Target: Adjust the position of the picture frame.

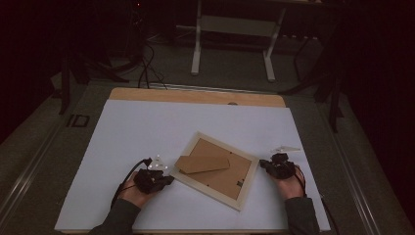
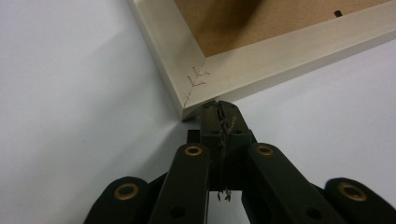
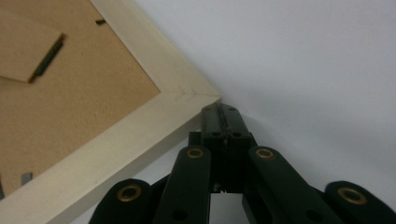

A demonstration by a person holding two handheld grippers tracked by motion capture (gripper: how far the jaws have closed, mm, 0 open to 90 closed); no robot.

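Frame (image 1: 215, 170) is lying face down on the white sheet (image 1: 137, 127), brown backing up, rotated so its corners are pointing left, right, near and far; it is sitting in the near-centre of the sheet, a bit right of middle. Stand flap (image 1: 203, 164) is lying flat on the backing, pointing left. Left gripper (image 1: 166, 179) is sitting at the frame's left corner, jaws pressed together with nothing between them; in the left gripper view the closed tips (image 2: 219, 109) are touching or just about touching that mitred corner (image 2: 196, 79), can't tell which. Right gripper (image 1: 264, 164) is sitting at the frame's right corner, jaws likewise squeezed together and empty; in the right gripper view its tips (image 3: 223, 114) are sitting just beside the corner (image 3: 187, 93), contact not clear. Both hands are resting low on the sheet, left hand (image 1: 134, 191) near-left, right hand (image 1: 291, 186) near-right, sleeves coming in from the near edge. Sheet is covering most of the wooden table (image 1: 195, 95), a strip of wood showing along the far edge. Beyond it, white table legs (image 1: 198, 49) are standing on the dark floor, cables (image 1: 144, 63) trailing at far left
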